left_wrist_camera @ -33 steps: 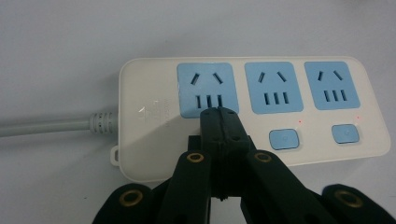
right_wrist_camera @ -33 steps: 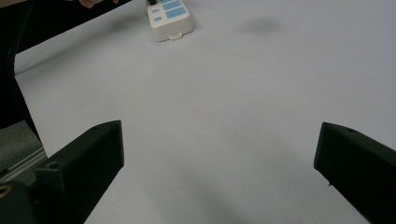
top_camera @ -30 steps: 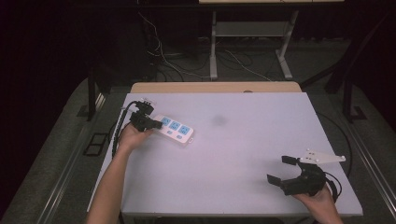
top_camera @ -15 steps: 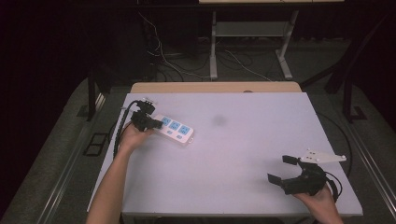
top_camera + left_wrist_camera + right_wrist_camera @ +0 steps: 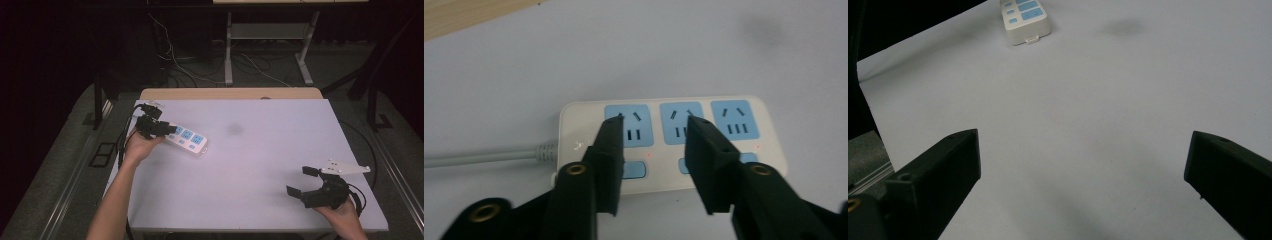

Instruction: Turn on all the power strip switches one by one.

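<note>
The wide rectangular table has a smooth, matte, pale lilac-white top with a strip of light wood along its far edge, and a faint dark smudge marks the surface just right of the power strip.

The power strip is a long, white, glossy plastic block with rounded corners, three sky-blue socket faces in a row and small blue switch buttons beneath them. It lies flat on the table's far left part, slanting from the upper left to the lower right. A grey ribbed cable leaves its left end.

The right gripper, black and angular with a grey three-cornered plate on top, is held in the person's hand well apart from the power strip, at the table's near right corner. Its jaws stand spread wide with only bare table between them.

The left gripper, matte black plastic with brass-coloured screw sockets, sits over the cable end of the power strip. In the left gripper view its two flat fingers hang above the strip, one over the first socket, the other over the second, with a clear gap between them and nothing pinched.

Against the frame of a second ago, the left gripper sits slightly higher over the strip, and its jaws, then pressed together, have just been opening. The power strip lies where it lay, and the right gripper holds the same spot and spread.
</note>
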